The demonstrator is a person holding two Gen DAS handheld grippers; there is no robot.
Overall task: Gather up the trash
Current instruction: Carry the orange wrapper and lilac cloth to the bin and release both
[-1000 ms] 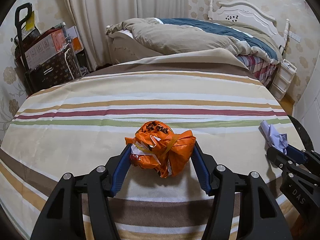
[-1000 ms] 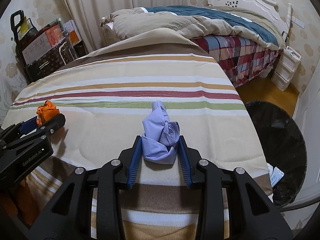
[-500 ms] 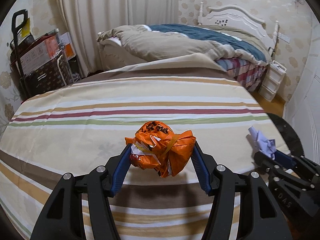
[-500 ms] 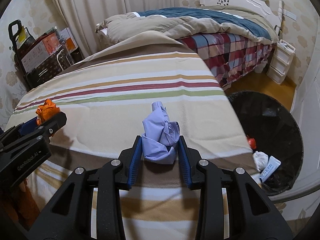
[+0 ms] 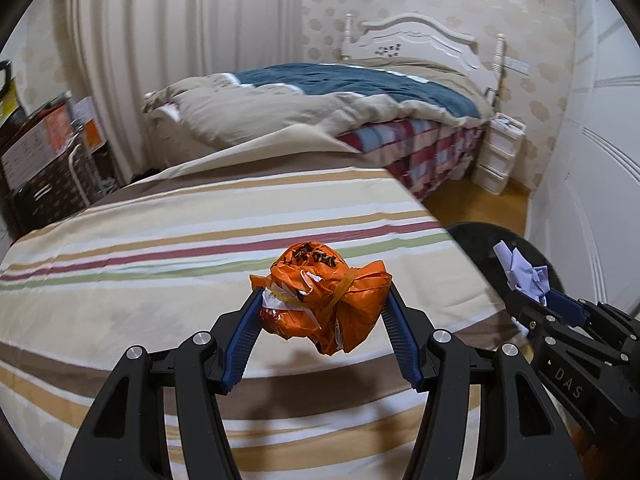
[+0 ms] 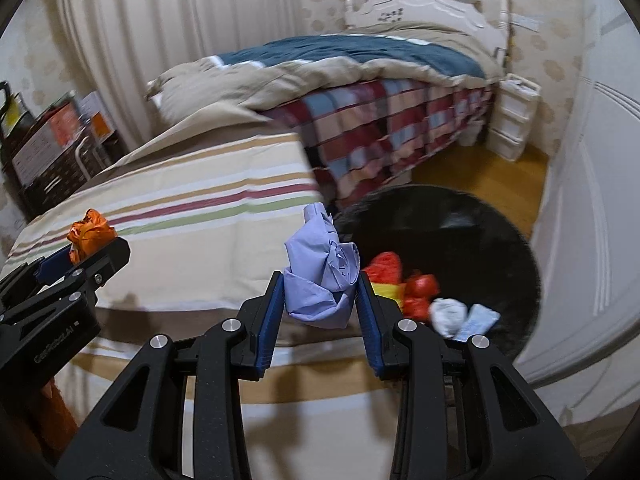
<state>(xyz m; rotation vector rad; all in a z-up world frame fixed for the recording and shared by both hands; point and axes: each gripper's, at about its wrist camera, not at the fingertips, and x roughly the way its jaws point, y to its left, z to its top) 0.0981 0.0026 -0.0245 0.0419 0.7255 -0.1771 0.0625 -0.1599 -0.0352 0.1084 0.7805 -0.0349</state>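
Both wrist cams face downward-forward — share striped bed (image 5: 200, 240), bin (image 6: 460, 232).

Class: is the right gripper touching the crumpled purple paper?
Touching. In the right wrist view, the right gripper has both jaws pressed against the crumpled purple paper.

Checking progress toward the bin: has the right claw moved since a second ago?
Yes. The right claw, shut on the purple paper wad, has swung rightward off the striped bed toward the black bin.
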